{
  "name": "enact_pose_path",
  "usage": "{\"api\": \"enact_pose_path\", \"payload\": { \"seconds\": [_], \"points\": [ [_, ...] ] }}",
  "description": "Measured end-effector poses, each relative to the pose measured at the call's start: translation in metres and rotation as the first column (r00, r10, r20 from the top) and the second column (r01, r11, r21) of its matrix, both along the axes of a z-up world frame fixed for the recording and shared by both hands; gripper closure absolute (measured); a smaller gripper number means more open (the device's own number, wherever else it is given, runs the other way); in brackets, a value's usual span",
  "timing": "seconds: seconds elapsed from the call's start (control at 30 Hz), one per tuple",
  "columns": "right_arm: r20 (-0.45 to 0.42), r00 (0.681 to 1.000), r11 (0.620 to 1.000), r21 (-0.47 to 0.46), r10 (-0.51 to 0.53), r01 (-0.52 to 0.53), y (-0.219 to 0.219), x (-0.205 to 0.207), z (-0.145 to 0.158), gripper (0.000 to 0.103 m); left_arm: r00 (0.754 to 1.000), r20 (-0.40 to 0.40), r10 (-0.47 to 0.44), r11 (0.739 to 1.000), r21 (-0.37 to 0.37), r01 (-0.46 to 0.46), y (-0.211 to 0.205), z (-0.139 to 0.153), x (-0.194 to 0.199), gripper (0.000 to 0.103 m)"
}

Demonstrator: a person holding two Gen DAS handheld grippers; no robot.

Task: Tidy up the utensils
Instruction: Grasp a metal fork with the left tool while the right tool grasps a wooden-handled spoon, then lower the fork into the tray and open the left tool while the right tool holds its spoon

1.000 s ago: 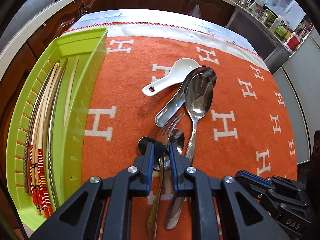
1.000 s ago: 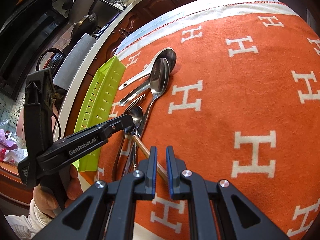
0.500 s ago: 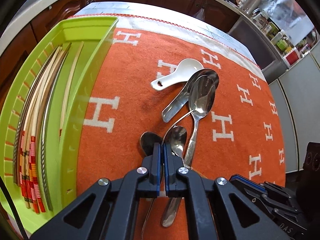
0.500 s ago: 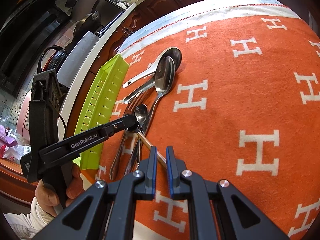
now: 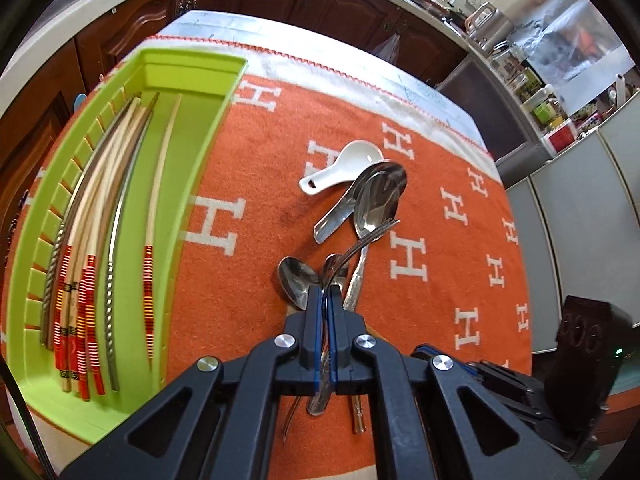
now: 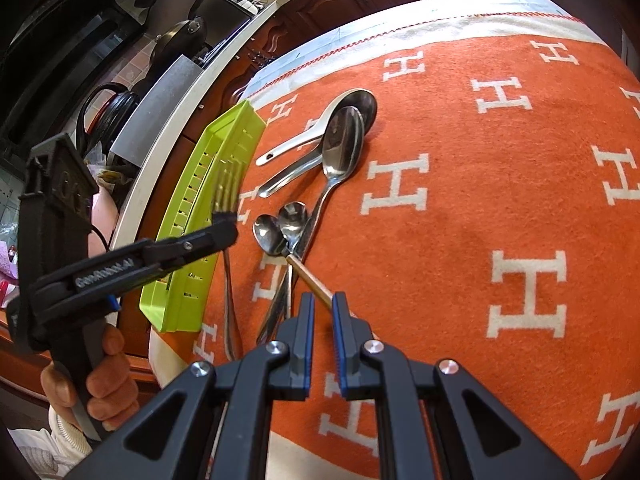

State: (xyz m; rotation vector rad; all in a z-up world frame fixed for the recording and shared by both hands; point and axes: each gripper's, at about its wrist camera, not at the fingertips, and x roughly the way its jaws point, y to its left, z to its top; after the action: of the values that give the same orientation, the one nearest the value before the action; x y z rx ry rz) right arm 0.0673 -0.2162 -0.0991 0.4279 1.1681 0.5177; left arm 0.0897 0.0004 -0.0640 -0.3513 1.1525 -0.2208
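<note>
My left gripper (image 5: pixel 326 294) is shut on a metal fork (image 5: pixel 362 240) and holds it raised above the orange cloth; the fork also shows in the right wrist view (image 6: pixel 226 200), tines up, by the left gripper (image 6: pixel 220 236). A green tray (image 5: pixel 188 76) at the left holds several chopsticks (image 5: pixel 80 264). On the cloth lie a white ceramic spoon (image 5: pixel 340 172), a large steel spoon (image 5: pixel 376 204), a steel ladle spoon (image 5: pixel 332 220) and two small spoons (image 6: pixel 280 228). My right gripper (image 6: pixel 322 312) is slightly open and empty, over a brass-handled spoon's handle (image 6: pixel 310 276).
The orange cloth with white H marks (image 6: pixel 480 200) covers the table. The tray (image 6: pixel 224 152) sits at the cloth's left edge. Kitchen cabinets and a counter with pots (image 5: pixel 488 24) stand beyond the table. A hand (image 6: pixel 104 376) holds the left gripper's handle.
My left gripper closed on the fork and lifted it off the cloth, moving up and toward the tray. My right gripper stayed nearly still.
</note>
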Motion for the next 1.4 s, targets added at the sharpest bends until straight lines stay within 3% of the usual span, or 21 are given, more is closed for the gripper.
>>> {"api": "enact_pose_path", "payload": {
  "seconds": [0.57, 0.93, 1.23, 1.4],
  "points": [
    [0.061, 0.993, 0.994, -0.062, 0.099, -0.095, 0.039, -0.008, 0.014, 0.093, 0.998, 0.063, 0.028, 0.996, -0.085, -0.023, 0.036, 0.023, -0.02, 0.103],
    [0.121, 0.985, 0.974, -0.204, 0.123, -0.096, 0.048, 0.013, 0.013, 0.093, 0.993, 0.109, 0.047, 0.991, -0.13, -0.033, 0.056, 0.054, -0.039, 0.103],
    [0.159, 0.963, 0.936, -0.313, 0.219, -0.161, 0.07, 0.018, 0.007, 0.093, 0.965, 0.222, 0.137, 0.99, -0.053, -0.129, 0.096, 0.111, -0.057, 0.103],
    [0.172, 0.951, 0.914, -0.362, 0.257, -0.182, 0.077, 0.019, 0.005, 0.092, 0.952, 0.23, 0.202, 0.978, 0.004, -0.209, 0.122, 0.119, -0.05, 0.103]
  ]
}}
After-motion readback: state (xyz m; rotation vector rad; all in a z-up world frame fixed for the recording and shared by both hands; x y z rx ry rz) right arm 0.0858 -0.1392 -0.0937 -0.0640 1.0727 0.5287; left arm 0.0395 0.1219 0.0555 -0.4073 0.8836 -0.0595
